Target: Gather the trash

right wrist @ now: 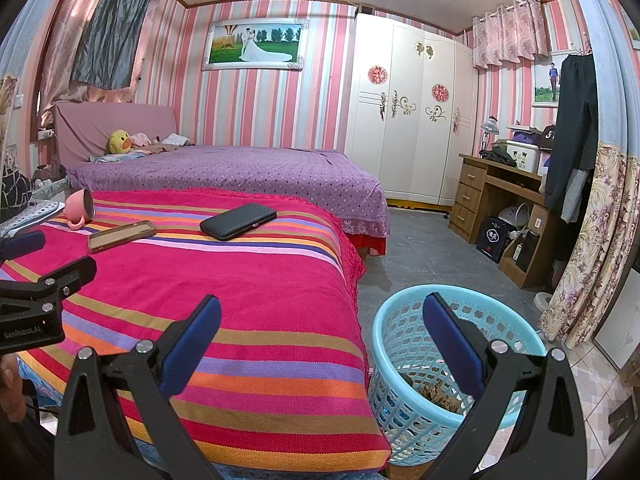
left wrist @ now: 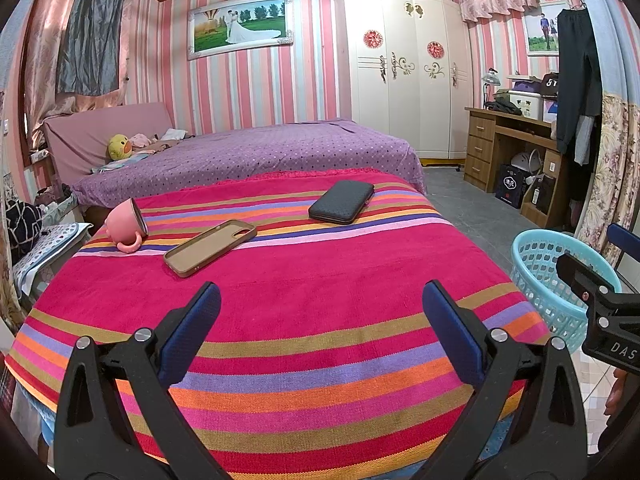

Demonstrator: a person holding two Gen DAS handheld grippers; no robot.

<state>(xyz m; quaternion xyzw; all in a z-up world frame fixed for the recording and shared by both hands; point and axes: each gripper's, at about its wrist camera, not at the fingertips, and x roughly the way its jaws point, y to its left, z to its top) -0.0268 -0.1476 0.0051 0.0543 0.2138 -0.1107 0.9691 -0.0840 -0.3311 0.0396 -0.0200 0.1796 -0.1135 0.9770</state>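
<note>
A light blue plastic basket (right wrist: 404, 344) stands on the floor at the right of the striped table; brown crumpled trash (right wrist: 434, 394) lies in its bottom. The basket (left wrist: 544, 268) also shows at the right edge of the left wrist view. My right gripper (right wrist: 322, 320) hangs open above the gap between table edge and basket, nothing between its fingers. My left gripper (left wrist: 322, 308) is open over the near part of the striped cloth (left wrist: 304, 304), holding nothing. The right gripper's body (left wrist: 600, 304) appears beside the basket in the left view.
On the cloth lie a tipped pink mug (left wrist: 124, 224), a brown phone case (left wrist: 210, 246) and a dark wallet (left wrist: 342, 202). Behind is a purple bed (left wrist: 256, 152). A wooden desk (right wrist: 500, 200) and white wardrobe (right wrist: 412, 120) stand at the right, with grey floor (right wrist: 420, 252) between.
</note>
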